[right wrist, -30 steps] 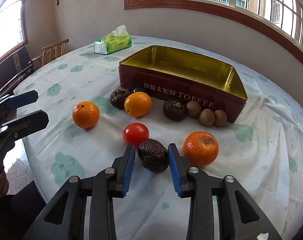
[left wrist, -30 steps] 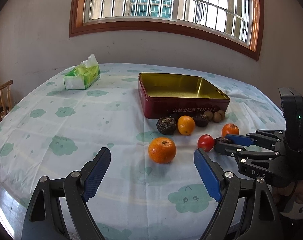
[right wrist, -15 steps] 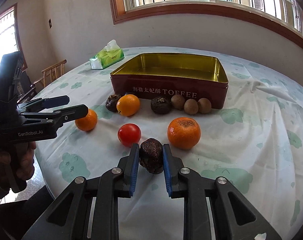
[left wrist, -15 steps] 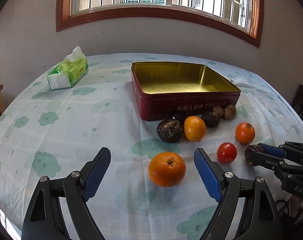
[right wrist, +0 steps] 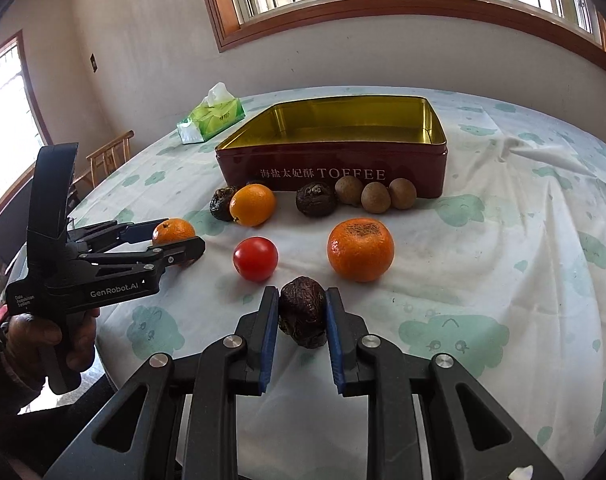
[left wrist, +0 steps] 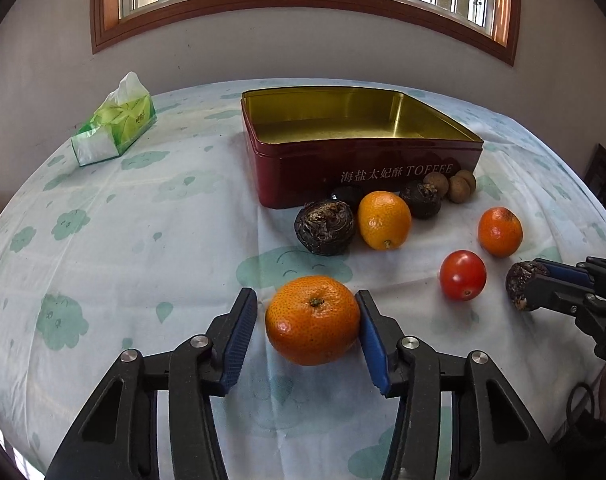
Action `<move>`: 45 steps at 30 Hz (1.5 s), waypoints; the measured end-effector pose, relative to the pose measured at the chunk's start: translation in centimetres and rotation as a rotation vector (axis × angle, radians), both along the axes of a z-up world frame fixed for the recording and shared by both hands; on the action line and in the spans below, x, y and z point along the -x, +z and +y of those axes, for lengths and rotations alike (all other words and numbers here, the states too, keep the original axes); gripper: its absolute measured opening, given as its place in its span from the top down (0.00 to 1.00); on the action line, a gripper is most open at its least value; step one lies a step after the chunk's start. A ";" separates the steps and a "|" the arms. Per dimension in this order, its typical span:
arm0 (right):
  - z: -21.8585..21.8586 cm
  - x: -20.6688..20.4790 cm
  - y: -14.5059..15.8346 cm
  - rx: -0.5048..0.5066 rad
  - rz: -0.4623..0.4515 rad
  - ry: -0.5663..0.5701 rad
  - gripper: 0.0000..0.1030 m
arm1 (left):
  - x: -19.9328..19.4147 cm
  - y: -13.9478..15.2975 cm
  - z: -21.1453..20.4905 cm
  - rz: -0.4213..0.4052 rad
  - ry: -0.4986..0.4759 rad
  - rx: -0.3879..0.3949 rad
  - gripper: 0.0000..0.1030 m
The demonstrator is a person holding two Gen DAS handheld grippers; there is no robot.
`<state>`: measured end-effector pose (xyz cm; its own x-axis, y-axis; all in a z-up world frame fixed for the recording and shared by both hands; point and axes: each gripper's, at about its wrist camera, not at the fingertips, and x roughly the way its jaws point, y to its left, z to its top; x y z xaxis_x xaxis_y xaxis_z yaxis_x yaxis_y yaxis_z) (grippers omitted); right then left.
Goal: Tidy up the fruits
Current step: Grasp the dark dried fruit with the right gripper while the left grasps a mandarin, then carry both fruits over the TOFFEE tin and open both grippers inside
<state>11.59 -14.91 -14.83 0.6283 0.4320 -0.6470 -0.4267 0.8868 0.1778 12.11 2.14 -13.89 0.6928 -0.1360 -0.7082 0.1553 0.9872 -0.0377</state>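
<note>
A mandarin [left wrist: 313,320] lies on the cloud-print tablecloth between the jaws of my left gripper [left wrist: 306,294], which are closing. The right pad touches its side and a narrow gap shows at the left pad. My right gripper [right wrist: 301,292] is shut on a dark wrinkled fruit [right wrist: 303,316] near the table's front. From the left wrist view that fruit [left wrist: 517,280] shows at the tips of the right gripper [left wrist: 537,276]. The open red toffee tin [left wrist: 303,176] stands behind, with nothing in it.
In front of the tin lie a tomato [left wrist: 463,275], another mandarin [left wrist: 500,231], an oval orange [left wrist: 384,220], two dark fruits [left wrist: 325,227], and three small brown fruits [right wrist: 375,197]. A green tissue pack [left wrist: 115,120] sits far left. A wooden chair [right wrist: 111,152] stands beyond the table's edge.
My left gripper came forward and down around the mandarin and its jaws narrowed from wide open. My right gripper shut on the dark wrinkled fruit and rolled level.
</note>
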 end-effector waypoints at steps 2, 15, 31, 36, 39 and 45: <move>0.0 -0.1 0.0 -0.002 0.004 -0.003 0.80 | 0.2 0.0 -0.3 -0.004 0.005 -0.022 0.59; -1.1 -0.3 0.4 -0.069 0.047 -0.028 0.80 | 1.1 3.9 -0.7 -0.082 0.036 -0.019 0.59; -1.8 -2.9 4.7 -0.114 -0.001 -0.038 0.80 | -1.7 7.4 -1.4 -0.116 0.043 -0.034 0.59; -2.0 -6.8 7.5 -0.121 -0.061 -0.049 0.80 | -5.4 9.4 -1.5 -0.137 0.045 -0.031 0.59; -2.1 -9.7 8.4 -0.119 -0.079 -0.057 0.80 | -8.3 9.9 -1.7 -0.138 0.049 -0.026 0.59; -2.1 -15.4 8.2 -0.106 -0.064 -0.073 0.80 | -13.8 9.0 -1.9 -0.097 0.063 -0.030 0.59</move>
<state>27.02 -17.00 -6.62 0.6989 0.4476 -0.5578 -0.3750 0.8935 0.2471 25.95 0.23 -4.85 0.7647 -0.0693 -0.6406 0.0939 0.9956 0.0044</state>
